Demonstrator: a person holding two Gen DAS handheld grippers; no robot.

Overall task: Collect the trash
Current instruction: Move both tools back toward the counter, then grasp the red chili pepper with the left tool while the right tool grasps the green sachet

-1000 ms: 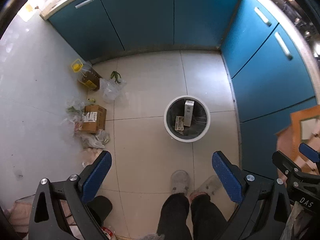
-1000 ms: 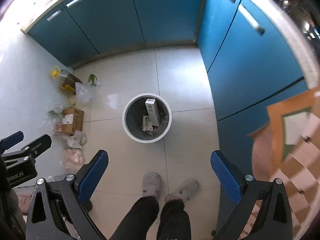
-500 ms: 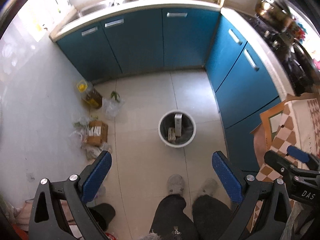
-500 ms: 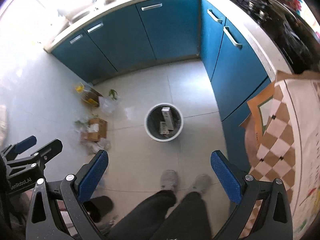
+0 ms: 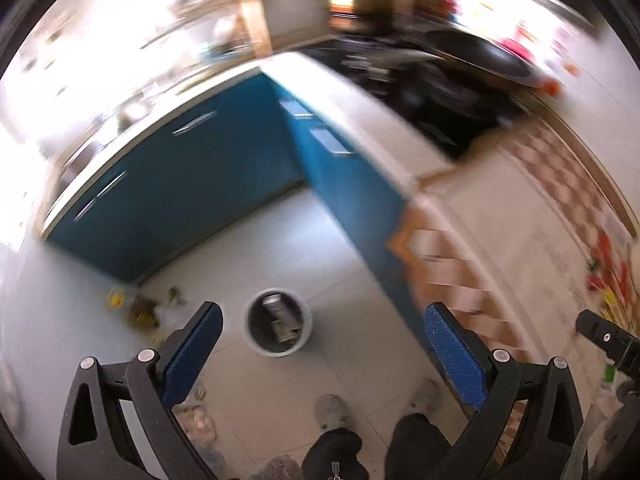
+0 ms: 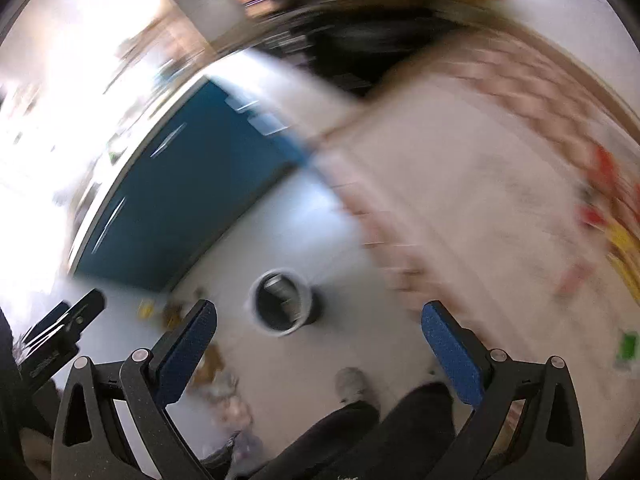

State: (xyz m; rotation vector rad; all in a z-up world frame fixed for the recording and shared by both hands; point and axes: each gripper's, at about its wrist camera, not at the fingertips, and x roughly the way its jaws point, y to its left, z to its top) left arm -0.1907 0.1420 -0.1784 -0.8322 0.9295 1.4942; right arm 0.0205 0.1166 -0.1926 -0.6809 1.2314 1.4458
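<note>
You are standing on a pale tiled kitchen floor [image 5: 280, 384], hemmed by teal-blue cabinet doors [image 5: 192, 196] under a white countertop [image 5: 360, 112], with a table under a checked orange-and-cream cloth [image 5: 520, 216] at your right. The round white trash bin with a dark liner [image 5: 279, 322] sits on the floor ahead of your grey slippers [image 5: 332, 410], holding a couple of small cartons. Loose litter lies along the wall at the left, including a yellow-capped oil bottle [image 5: 138, 310]; the rest is too blurred to name.

Your left gripper [image 5: 322, 350] has its blue-padded fingers spread wide with nothing between them, and so does your right gripper [image 6: 318, 348].

Compared with half a second ago, both cameras have tilted up and rolled. The bin looks smaller and lower, more of the stove and table shows, and both views are motion-blurred.
</note>
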